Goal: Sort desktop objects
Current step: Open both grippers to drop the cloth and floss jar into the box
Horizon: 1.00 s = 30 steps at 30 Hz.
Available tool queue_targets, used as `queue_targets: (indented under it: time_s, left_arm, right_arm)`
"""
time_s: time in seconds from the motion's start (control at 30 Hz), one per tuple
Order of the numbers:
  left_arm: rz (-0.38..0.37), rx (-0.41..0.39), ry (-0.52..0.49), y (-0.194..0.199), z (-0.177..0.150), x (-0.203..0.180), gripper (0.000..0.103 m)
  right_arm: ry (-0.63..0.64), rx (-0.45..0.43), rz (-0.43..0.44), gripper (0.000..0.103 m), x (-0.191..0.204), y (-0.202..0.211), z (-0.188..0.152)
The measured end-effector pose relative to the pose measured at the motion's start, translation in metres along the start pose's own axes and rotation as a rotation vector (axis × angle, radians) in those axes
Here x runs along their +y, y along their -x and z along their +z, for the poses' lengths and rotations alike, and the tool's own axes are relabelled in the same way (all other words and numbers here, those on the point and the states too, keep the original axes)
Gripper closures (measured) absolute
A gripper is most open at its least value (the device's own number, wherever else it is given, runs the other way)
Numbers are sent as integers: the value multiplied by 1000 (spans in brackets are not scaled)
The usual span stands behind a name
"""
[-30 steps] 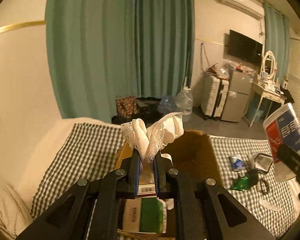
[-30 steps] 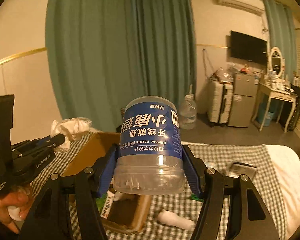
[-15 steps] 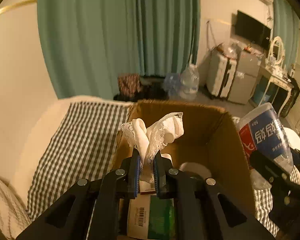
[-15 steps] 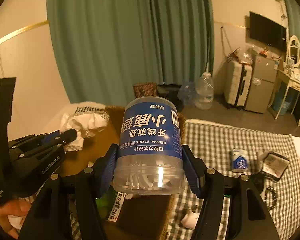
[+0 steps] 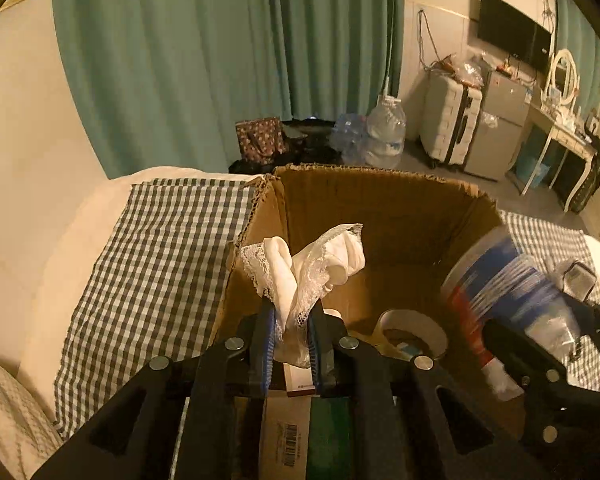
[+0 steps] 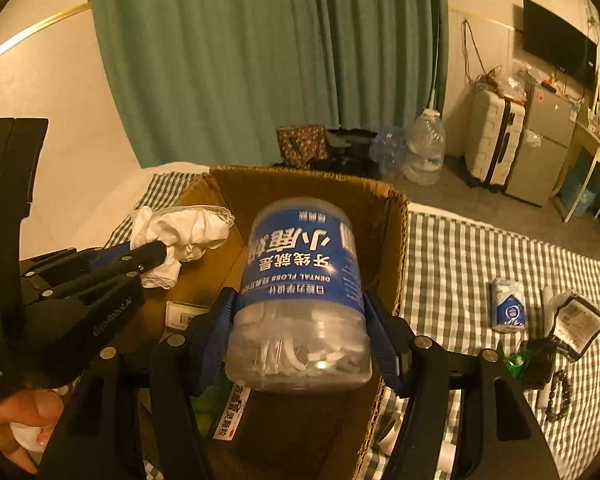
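Note:
An open cardboard box (image 5: 379,200) stands on the checked cloth (image 5: 160,260). My left gripper (image 5: 292,312) hangs over the box's near left part, its pads pressed on a white lace-edged cloth (image 5: 311,264); the jaws are opening slightly with the cloth still between them. My right gripper (image 6: 300,300) is shut on a clear dental floss jar (image 6: 300,280) with a blue label, tilted over the box (image 6: 300,180) opening. The right wrist view shows the left gripper (image 6: 156,254) and its cloth (image 6: 184,232) at left. The jar (image 5: 499,280) appears blurred at the box's right wall.
Inside the box lie a tape roll (image 5: 413,332) and a green and white packet (image 5: 300,432). On the checked cloth (image 6: 459,260) right of the box sit a blue-white pack (image 6: 509,310), a black pouch (image 6: 577,326) and a bead bracelet (image 6: 559,394). A hand (image 6: 16,428) holds the left gripper.
Both grippers have dropped and tipped down towards the box, which now fills the middle of both views. The jar has come over the box opening. Both loads stay gripped.

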State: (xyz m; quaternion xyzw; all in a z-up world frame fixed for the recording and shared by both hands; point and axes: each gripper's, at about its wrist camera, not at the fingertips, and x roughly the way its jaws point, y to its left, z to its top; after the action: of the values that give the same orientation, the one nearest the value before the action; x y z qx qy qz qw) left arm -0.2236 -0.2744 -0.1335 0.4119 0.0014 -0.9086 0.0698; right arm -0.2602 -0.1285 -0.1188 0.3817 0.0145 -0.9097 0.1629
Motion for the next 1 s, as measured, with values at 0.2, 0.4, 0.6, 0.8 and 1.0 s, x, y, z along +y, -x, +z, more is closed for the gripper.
queue_targets:
  time_s: [0.2,0.4,0.6,0.8,1.0]
  left_arm:
    - [1,-33,16,16,7,1,72]
    - [15,-93,-12,42,15,-8,51]
    - [12,-145,-2,76,21,-17,37]
    - [-3,-209,-2,116,27,-41,21]
    - [-35,-288,-22,159,32,-74,7]
  right_arm:
    - [-9,-44,-3,37,-5,15,2]
    - [-34,-82,-13,37,-18,44,3]
    - [-60,-126,-37,37,-38,81,6]
    - [-93,-179,-67,32,-58,122,8]
    - [-124,-231,-115,23,-90,169,4]
